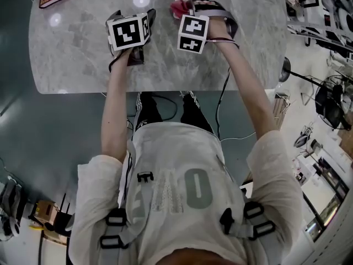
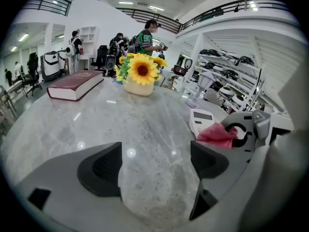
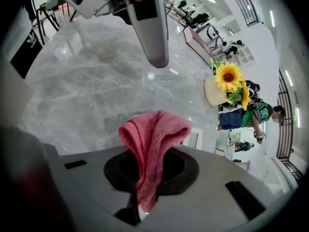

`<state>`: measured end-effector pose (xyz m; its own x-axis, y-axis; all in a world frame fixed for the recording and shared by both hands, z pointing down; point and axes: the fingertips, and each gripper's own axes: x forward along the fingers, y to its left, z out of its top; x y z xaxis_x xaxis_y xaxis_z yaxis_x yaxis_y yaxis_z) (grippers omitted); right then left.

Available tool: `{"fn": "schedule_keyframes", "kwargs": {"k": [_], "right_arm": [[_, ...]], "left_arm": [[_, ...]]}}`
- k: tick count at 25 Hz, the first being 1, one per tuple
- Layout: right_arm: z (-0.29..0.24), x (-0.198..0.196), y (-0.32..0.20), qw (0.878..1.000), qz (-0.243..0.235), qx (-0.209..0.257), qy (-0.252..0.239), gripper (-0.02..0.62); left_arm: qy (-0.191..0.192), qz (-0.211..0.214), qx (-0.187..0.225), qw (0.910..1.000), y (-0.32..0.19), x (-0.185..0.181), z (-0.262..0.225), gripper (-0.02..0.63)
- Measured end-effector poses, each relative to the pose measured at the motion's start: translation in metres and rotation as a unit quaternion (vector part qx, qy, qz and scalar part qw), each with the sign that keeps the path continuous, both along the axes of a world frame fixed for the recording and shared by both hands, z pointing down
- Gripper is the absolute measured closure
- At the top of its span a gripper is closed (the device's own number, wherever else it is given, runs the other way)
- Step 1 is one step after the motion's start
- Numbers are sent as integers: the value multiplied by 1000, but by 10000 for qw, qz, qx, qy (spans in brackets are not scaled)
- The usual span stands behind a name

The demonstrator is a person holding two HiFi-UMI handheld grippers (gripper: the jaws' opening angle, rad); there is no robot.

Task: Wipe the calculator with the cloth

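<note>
Your right tool [image 3: 146, 174] is clamped on the cloth [image 3: 155, 132]. The red fabric is pinched in a bunch between the jaws, and a folded lobe stands proud of them. It's soft, light stuff that looks likely to flop and fold, so wipe with that lobe and keep the hard jaw tips off the work.

Just past the cloth sits the calculator [image 2: 202, 120], flat on the desk [image 2: 96, 129] at its far side. The cloth hangs at its near end, though whether it touches, you can't tell from here.

The calculator looks like a light, stiff plastic slab, and the desk is polished stone with lamp glare on it. Expect it to skate away under a sideways wipe. The display window and keys are the tender parts, so go easy on them.

Your left tool [image 2: 154, 166] is spread wide with nothing between its jaws but bare desk. It's low, beside the right one and short of the calculator. If you want a steadying hold, take the casing by its long side edges, clear of the screen, or simply brace one edge.
</note>
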<state>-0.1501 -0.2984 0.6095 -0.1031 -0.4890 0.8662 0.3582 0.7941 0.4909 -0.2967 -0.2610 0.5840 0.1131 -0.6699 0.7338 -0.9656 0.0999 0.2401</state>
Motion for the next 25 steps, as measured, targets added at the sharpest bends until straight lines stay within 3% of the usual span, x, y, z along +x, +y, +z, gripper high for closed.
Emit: {"fn": "schedule_keyframes", "kwargs": {"k": [8,25], "right_arm": [[8,9,33,9999,-55,-103,21,543],[5,11,43,9998,-104,-135,-71,543]], "left_arm": [[30,38,82,10000,0,14,-4,158],[-104,57,209,9997,-2,17,-23,158]]}}
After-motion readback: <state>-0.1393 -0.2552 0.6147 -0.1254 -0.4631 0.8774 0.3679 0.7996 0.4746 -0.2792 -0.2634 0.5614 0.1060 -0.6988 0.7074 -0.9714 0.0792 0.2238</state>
